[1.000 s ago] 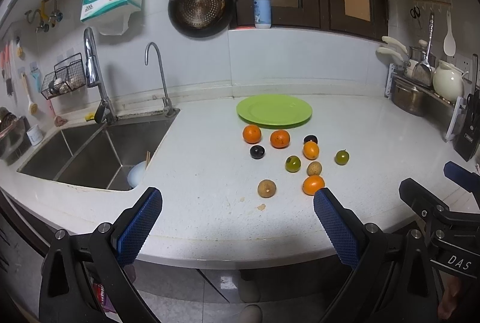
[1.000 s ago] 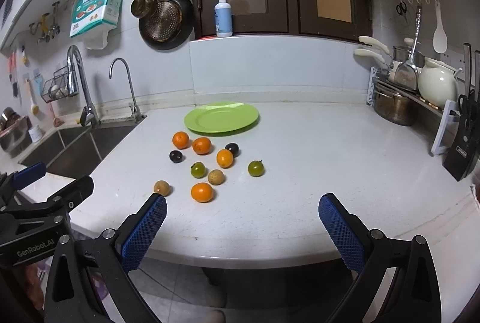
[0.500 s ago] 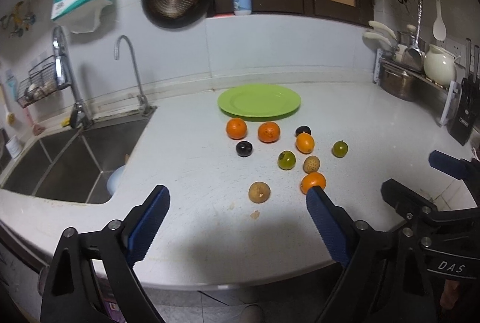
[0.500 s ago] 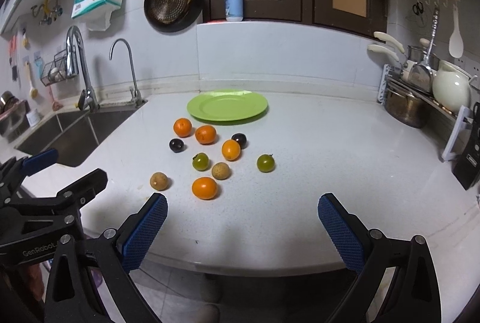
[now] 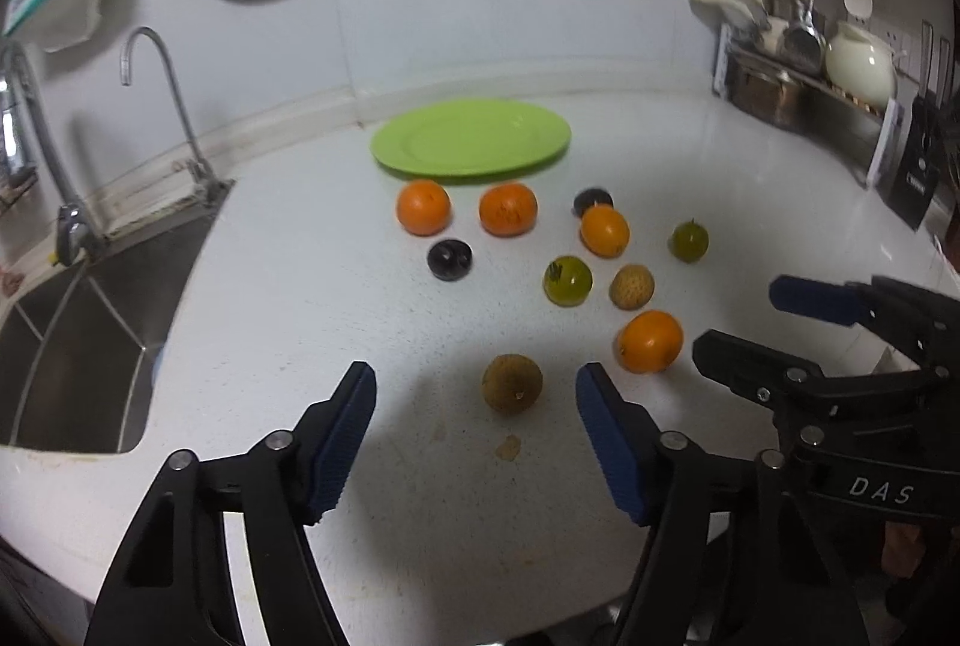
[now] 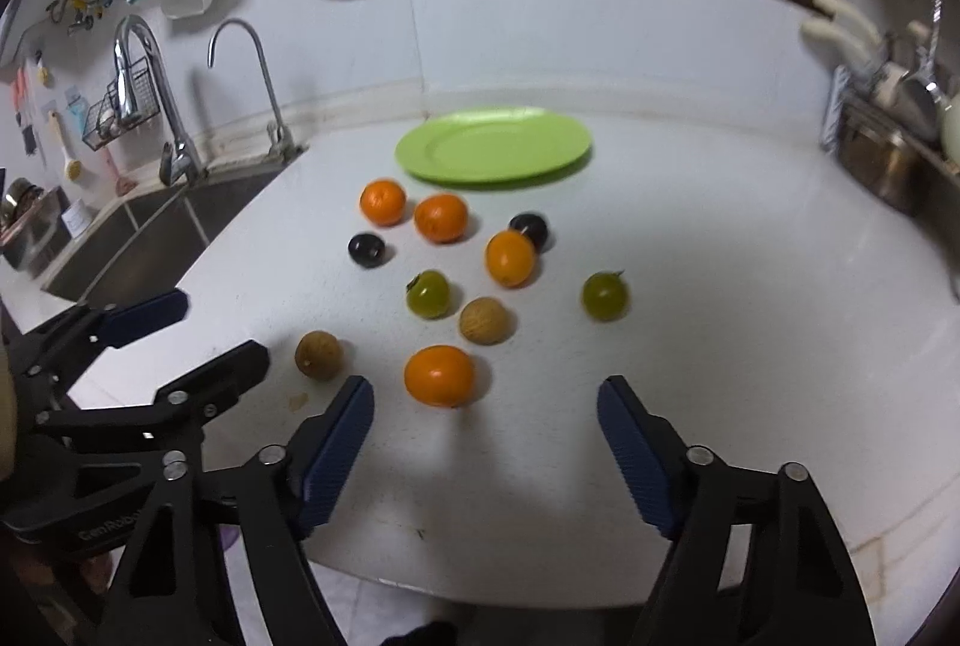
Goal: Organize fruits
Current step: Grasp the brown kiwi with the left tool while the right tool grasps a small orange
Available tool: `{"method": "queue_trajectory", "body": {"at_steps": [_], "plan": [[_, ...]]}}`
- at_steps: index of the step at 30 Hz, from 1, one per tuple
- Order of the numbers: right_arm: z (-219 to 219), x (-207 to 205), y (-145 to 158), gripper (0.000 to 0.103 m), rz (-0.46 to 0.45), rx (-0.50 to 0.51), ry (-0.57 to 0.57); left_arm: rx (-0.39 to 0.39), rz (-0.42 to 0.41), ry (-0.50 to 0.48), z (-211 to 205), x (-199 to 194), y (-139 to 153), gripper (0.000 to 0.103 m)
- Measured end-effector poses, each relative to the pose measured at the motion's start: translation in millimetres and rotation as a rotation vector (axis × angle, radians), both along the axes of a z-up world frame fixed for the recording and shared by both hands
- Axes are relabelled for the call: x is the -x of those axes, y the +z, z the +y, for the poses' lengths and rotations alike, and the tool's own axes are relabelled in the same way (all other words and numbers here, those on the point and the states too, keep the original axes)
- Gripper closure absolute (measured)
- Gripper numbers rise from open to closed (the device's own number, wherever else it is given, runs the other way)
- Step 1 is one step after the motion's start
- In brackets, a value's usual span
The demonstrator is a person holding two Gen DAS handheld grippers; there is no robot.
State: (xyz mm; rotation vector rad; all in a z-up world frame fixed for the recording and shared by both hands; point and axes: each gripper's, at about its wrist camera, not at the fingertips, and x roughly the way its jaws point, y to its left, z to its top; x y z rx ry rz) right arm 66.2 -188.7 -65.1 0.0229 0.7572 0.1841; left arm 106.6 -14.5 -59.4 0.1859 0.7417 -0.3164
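Note:
Several small fruits lie loose on the white counter in front of an empty green plate (image 5: 471, 138) (image 6: 493, 144). My left gripper (image 5: 475, 383) hovers low at the near edge of the group. Its jaws are closing, and a brown round fruit (image 5: 512, 383) sits just ahead between the tips, untouched. My right gripper (image 6: 485, 391) is beside it, jaws also closing, with an orange fruit (image 6: 440, 374) just ahead between its fingers, nearer the left one and not touched. Each gripper shows in the other's view: the right gripper (image 5: 741, 319), the left gripper (image 6: 219, 331).
More oranges (image 5: 507, 209), two dark plums (image 5: 450, 259), two green tomatoes (image 5: 567, 280) and another brown fruit (image 5: 631, 286) lie farther back. A steel sink (image 5: 90, 334) with taps is at the left. A dish rack (image 5: 798, 99) and knife block stand at the right.
Both grippers have moved forward and down toward the fruits, which now look larger. Both pairs of jaws have narrowed. The left view has also tilted.

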Motion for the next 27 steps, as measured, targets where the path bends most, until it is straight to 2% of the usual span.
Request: {"method": "queue_trajectory", "body": {"at_steps": [6,13,17,22,27], "plan": [[5,-20,-15,0.039,0.065,-0.017,0.047,-0.019,0.072,-0.053,-7,-14,-18,0.046],[9,-34,-28,0.05,0.123,-0.031,0.093,0.005,0.131,-0.079,-10,-24,-28,0.059],[12,-38,-29,0.054,0.134,-0.031,0.118,0.012,0.146,-0.092,-11,-27,-30,0.062],[14,-44,-32,0.063,0.159,-0.05,0.142,0.017,0.164,-0.104,-13,-30,-31,0.073],[16,-47,-33,0.066,0.165,-0.049,0.155,0.023,0.168,-0.111,-12,-34,-31,0.075]]}}
